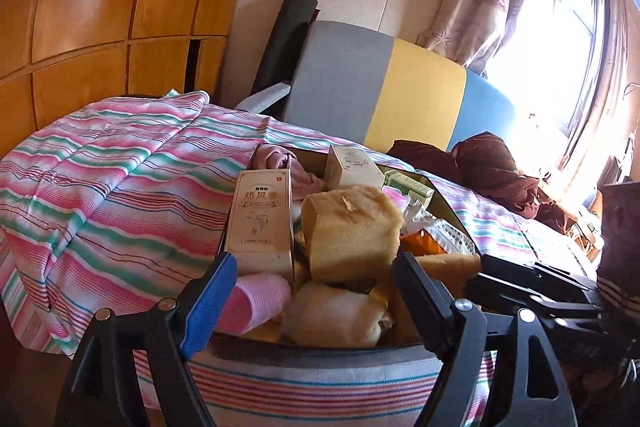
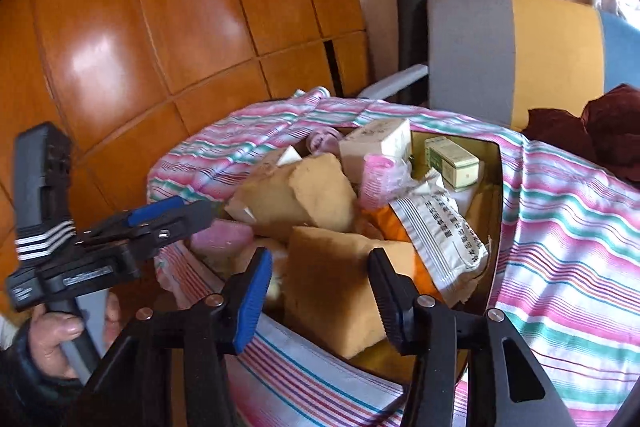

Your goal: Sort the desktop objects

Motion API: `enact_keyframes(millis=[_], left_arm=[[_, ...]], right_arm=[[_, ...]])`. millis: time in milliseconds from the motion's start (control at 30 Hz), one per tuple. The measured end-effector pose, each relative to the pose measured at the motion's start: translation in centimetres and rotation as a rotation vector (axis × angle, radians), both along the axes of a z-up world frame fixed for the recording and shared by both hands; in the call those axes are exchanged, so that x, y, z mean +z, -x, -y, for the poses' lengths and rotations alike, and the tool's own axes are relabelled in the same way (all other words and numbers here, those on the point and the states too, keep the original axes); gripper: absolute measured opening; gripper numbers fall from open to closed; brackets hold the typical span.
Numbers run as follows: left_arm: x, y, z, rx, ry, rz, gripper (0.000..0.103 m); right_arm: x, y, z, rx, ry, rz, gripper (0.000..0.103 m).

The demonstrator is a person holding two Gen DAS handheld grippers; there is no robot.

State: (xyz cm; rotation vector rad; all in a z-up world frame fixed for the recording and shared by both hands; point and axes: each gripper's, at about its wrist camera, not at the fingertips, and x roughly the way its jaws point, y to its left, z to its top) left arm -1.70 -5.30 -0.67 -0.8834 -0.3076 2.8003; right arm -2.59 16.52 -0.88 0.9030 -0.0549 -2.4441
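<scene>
The box (image 2: 496, 187) was overfilled, and that was the chief hazard. Contents stood above its rim and leaned on one another, so pulling any one item out risked dragging a neighbour over the edge onto the striped quilt (image 1: 100, 167). The tall carton (image 1: 262, 219), standing upright at the box's left edge in the left view, looked the most likely to topple if brushed. The box itself rested on soft bedding rather than a firm surface, so a downward push could tilt it.

The right gripper (image 2: 316, 291) was open, its jaws set wide on either side of the tan sponge (image 2: 332, 291) at lower centre of the right view; whether the pads touched it could not be told. A soft block of that kind would likely compress and could slip if pinched only at a corner. The left gripper (image 1: 316, 291) was likewise open and holding nothing, poised at the near rim above a pink roller (image 1: 260, 303) and a pale bundle (image 1: 336, 315).

The two grippers were close together, the left one appearing at centre left of the right view, so a clash during a reach was possible.

The contents were mixed: a second sponge (image 2: 304, 187), a white carton (image 2: 376, 143), a green carton (image 2: 452, 159), a printed sachet (image 2: 440, 235) and a pink cloth (image 1: 280, 159), unsorted.
</scene>
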Motion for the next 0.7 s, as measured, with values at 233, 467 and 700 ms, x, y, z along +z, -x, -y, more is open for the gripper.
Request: enact_keyframes(millis=[233, 467, 700], left_arm=[[-0.2, -1.2, -0.5, -0.011, 0.014, 0.003, 0.083], [0.2, -2.1, -0.1, 0.054, 0.052, 0.018, 0.083], [1.0, -3.1, 0.1, 0.102, 0.079, 0.019, 0.083]], right_arm=[[-1.1, 0.2, -0.1, -0.06, -0.028, 0.021, 0.05], [0.4, -1.7, -0.1, -0.146, -0.066, -0.046, 0.059], [1.4, -3.5, 1.8, -0.208, -0.172, -0.111, 0.084]])
